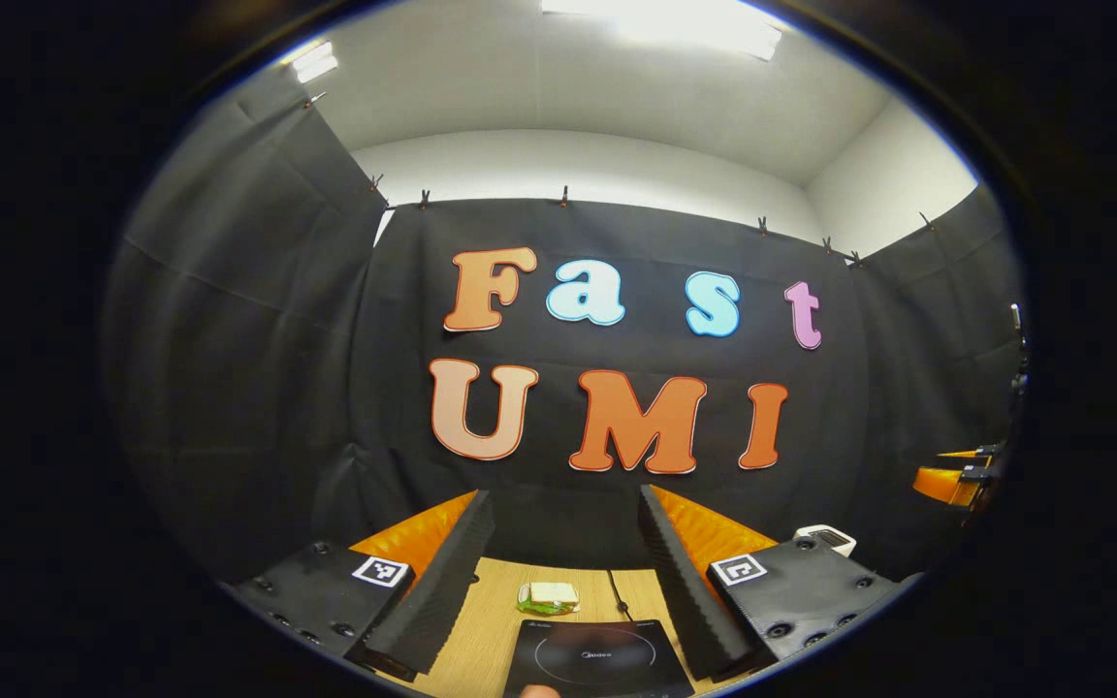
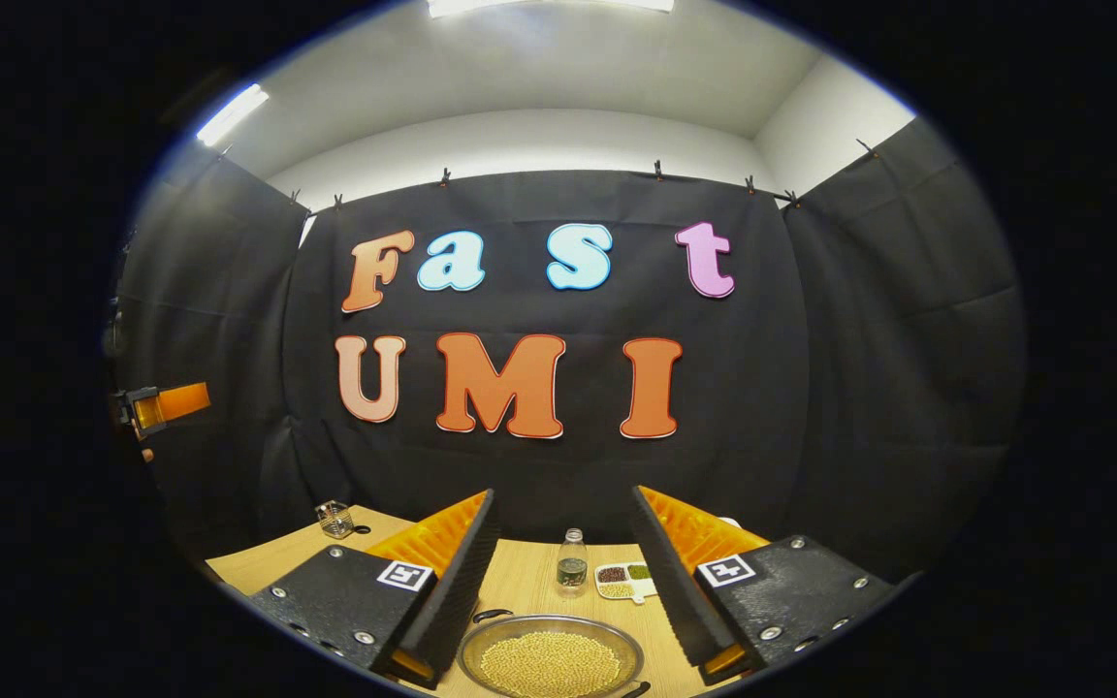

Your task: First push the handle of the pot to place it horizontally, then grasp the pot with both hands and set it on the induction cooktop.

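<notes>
Both claws stand with fingers apart, empty: left claw [image 1: 558, 572] above the induction cooktop [image 1: 597, 659] at 6 o'clock, right claw [image 2: 558, 572] above the pot [image 2: 551, 657] of beans at 6 o'clock. Risk: an uneven two-claw lift may tilt the pot and spill beans across the bench [image 2: 529, 582].

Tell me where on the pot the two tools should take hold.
Grip the pot at its two dark handles, one at the far left rim, one at the near right rim. Each open tool should come from its own side, since the bowl looks wide, shallow and full of yellow beans, so a level lift seems safest.
</notes>
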Demonstrator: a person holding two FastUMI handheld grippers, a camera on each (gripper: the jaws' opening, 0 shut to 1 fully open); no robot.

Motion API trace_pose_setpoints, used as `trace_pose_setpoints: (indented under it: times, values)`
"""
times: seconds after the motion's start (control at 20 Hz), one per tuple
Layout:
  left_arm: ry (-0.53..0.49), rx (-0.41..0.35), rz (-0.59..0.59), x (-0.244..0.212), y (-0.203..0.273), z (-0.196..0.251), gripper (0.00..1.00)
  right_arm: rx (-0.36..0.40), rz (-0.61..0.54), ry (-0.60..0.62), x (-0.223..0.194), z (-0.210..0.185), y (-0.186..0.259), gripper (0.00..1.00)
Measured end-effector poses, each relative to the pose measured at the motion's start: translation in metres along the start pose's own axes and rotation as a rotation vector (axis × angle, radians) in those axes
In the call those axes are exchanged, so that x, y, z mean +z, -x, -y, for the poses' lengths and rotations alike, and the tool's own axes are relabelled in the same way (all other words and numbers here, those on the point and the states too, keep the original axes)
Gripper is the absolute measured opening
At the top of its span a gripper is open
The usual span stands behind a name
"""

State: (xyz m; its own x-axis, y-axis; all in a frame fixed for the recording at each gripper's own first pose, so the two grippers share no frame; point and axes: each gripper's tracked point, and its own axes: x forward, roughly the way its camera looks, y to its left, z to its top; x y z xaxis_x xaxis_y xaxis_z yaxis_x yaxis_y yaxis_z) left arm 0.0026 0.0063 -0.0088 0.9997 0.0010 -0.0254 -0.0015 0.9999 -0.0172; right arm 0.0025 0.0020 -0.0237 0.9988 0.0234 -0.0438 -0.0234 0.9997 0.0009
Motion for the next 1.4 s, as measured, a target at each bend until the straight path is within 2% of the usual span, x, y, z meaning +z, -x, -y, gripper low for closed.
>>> trace_pose_setpoints:
  times: [0.2,0.3,0.4,0.65,0.85,1.05,1.4]
  values:
    - [0.005,0.007,-0.001,-0.002,0.001,-0.003,0.97,0.012,-0.024,0.002,-0.015,0.0,0.002,0.73]
    - [0.009,0.006,-0.006,-0.005,0.0,-0.003,0.97,0.018,-0.038,0.007,-0.024,-0.001,0.002,0.61]
    - [0.012,0.009,-0.009,-0.006,0.001,-0.005,0.99,0.021,-0.054,0.013,-0.033,-0.002,0.003,0.56]
    - [0.014,0.005,-0.017,-0.012,0.001,-0.006,0.99,0.04,-0.116,0.009,-0.068,-0.007,0.008,0.24]
    - [0.001,0.0,-0.025,-0.015,0.003,-0.004,0.98,0.034,-0.191,0.018,-0.109,-0.007,0.015,0.1]
    - [0.0,0.011,-0.034,-0.02,0.0,-0.011,0.98,0.023,-0.291,0.018,-0.159,-0.003,0.022,0.0]
    - [-0.02,0.063,-0.047,-0.035,-0.003,-0.03,0.99,-0.002,-0.493,0.011,-0.255,0.014,0.037,0.0]
